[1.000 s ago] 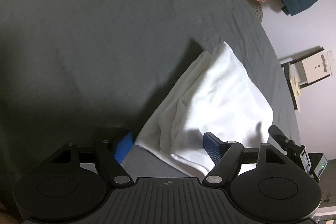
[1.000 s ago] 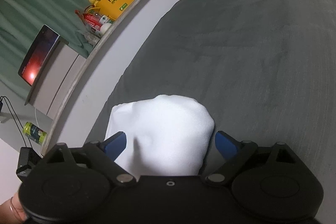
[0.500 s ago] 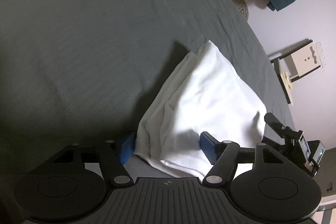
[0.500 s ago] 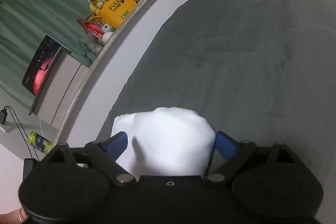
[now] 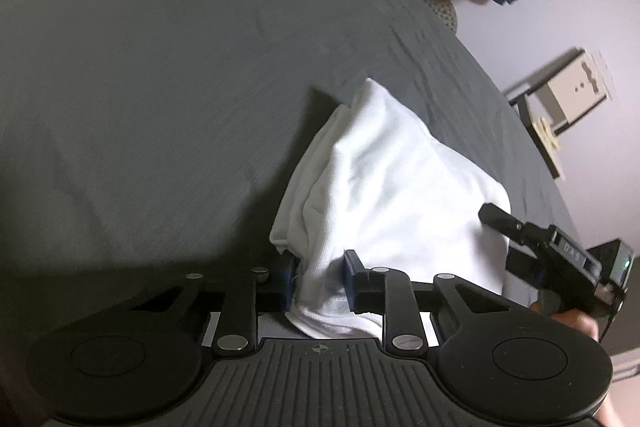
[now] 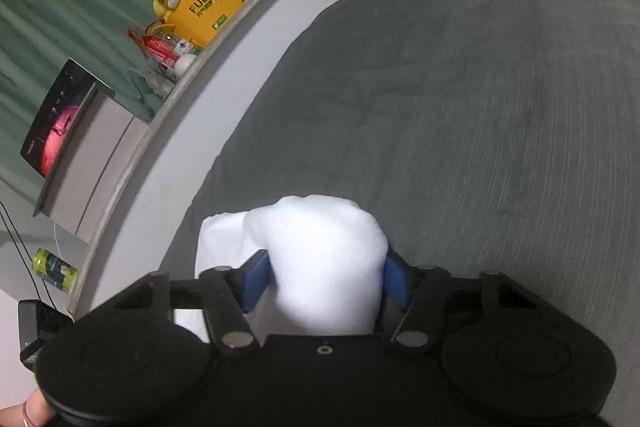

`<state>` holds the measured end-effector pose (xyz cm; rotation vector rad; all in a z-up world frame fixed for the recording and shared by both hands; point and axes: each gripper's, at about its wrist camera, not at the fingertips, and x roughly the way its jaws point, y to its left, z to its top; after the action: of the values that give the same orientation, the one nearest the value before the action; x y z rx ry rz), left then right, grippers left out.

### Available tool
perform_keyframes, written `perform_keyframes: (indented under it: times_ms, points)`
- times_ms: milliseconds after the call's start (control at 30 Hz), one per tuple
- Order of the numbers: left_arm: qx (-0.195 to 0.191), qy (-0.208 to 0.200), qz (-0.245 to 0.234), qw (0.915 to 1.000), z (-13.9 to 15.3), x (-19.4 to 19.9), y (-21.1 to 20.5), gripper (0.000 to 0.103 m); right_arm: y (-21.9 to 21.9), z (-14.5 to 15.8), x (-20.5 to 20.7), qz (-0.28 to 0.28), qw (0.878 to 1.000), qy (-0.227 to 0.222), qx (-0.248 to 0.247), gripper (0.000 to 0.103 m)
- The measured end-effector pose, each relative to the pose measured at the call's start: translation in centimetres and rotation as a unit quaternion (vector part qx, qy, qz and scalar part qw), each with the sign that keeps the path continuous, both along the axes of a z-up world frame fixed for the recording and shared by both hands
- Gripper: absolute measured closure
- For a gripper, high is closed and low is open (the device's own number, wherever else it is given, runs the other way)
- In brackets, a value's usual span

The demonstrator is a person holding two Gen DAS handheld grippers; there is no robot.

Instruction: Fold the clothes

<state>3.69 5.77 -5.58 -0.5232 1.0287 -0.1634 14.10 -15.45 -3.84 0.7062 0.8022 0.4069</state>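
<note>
One white knit garment (image 5: 384, 187), part-folded, on the grey bed cover (image 5: 160, 87). We have just been closing the left gripper (image 5: 320, 281) and right gripper (image 6: 326, 277) on its near edges, bunching cloth. Soft, light, limp; we would hold at corners.

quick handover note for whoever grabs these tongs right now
Left tongs: jaws just closed, pinching the near edge of the white cloth.
Right tongs: jaws just closed on a bunched end of the same cloth.
Cloth lies partly folded, in layers, near the edge of the grey bed.
Done: both ends gripped.
Left: likely lift, make the next fold, lay it flat, let go.
</note>
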Motion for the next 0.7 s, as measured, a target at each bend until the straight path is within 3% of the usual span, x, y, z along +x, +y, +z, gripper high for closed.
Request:
perform_keyframes:
  times_ms: [167, 300, 500, 700]
  points:
    - [0.072, -0.070, -0.057, 0.9933, 3.4, -0.1, -2.2, 0.080, 0.2, 1.7, -0.6, -0.006, 1.000, -0.020, -0.013, 0.057]
    - [0.101, -0.125, -0.089, 0.9829, 5.7, -0.2, -3.9, 0.080, 0.2, 3.8, -1.2, -0.015, 0.998, -0.049, -0.025, 0.058]
    - [0.098, -0.160, -0.100, 0.9772, 7.5, 1.0, -5.8, 0.080, -1.6, 6.9, -2.1, -0.043, 0.993, -0.093, -0.057, 0.058]
    - [0.107, -0.205, -0.142, 0.9625, 9.6, 3.5, -11.4, 0.080, -6.3, 9.3, -2.7, -0.092, 0.983, -0.128, -0.091, 0.058]
